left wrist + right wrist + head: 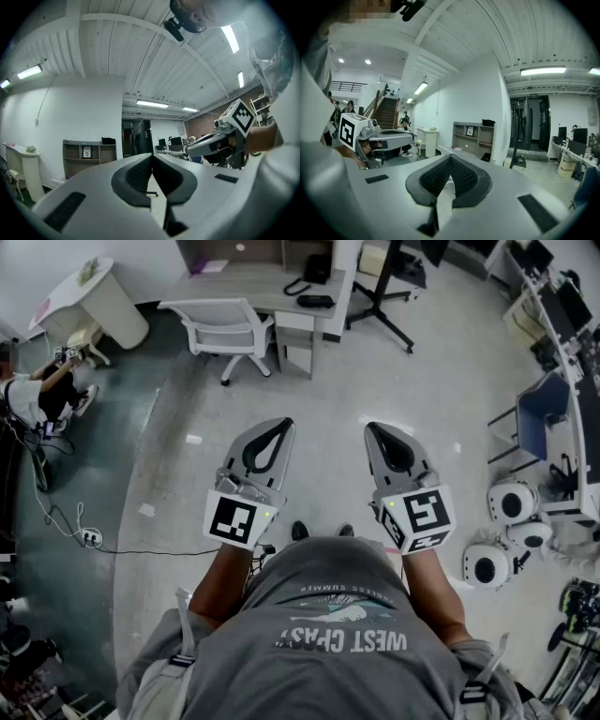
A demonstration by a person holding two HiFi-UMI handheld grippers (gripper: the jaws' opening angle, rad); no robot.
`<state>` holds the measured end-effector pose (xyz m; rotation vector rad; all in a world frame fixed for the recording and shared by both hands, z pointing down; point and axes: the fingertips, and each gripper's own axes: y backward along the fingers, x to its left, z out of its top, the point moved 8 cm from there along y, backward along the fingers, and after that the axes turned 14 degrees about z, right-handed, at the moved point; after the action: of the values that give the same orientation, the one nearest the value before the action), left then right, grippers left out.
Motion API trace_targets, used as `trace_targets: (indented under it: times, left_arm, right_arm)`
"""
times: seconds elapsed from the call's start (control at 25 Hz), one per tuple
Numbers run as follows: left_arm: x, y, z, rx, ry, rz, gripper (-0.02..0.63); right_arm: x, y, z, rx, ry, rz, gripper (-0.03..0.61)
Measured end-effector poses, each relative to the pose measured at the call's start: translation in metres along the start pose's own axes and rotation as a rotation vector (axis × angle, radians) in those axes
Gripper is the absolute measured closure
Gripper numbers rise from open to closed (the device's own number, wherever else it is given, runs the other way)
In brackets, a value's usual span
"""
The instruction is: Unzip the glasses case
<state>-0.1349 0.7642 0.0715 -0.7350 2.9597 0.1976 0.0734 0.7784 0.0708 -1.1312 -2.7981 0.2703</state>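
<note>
The person stands over a pale floor (431, 381) and holds the two tools out in front, side by side and apart, both pointing away from the body; the left hand-held gripper (285, 425) has its jaws pressed together with nothing between them, the dark ribbed pads meeting along one line in the left gripper view; the right hand-held gripper (369, 428) is likewise closed on nothing, its pads meeting at the tip in the right gripper view; each carries its marker cube (234, 518) at the near end, just ahead of the person's grey T-shirt (337, 615); the glasses case shows in none of the three views, so its place cannot be told; far beyond the grippers a white chair (225, 329) stands beside a grey bench (253, 282); at the far left another person (33, 395) sits low by the floor; an open shelf unit (476, 136) stands against the white wall in the right gripper view.
</note>
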Motion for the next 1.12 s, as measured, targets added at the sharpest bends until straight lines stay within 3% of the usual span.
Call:
trace_targets:
  times: [0.76,1.12]
  left_arm:
    - [0.033,-0.022,-0.014,0.013,0.016,-0.016,0.615]
    - [0.035,-0.047,-0.029,0.048,0.030,-0.015,0.615]
  right_arm:
    - [-0.014,-0.037,0.000,0.012,-0.025,-0.020,0.572]
    - [-0.042,-0.052,-0.008,0.004,-0.073,-0.019,0.569]
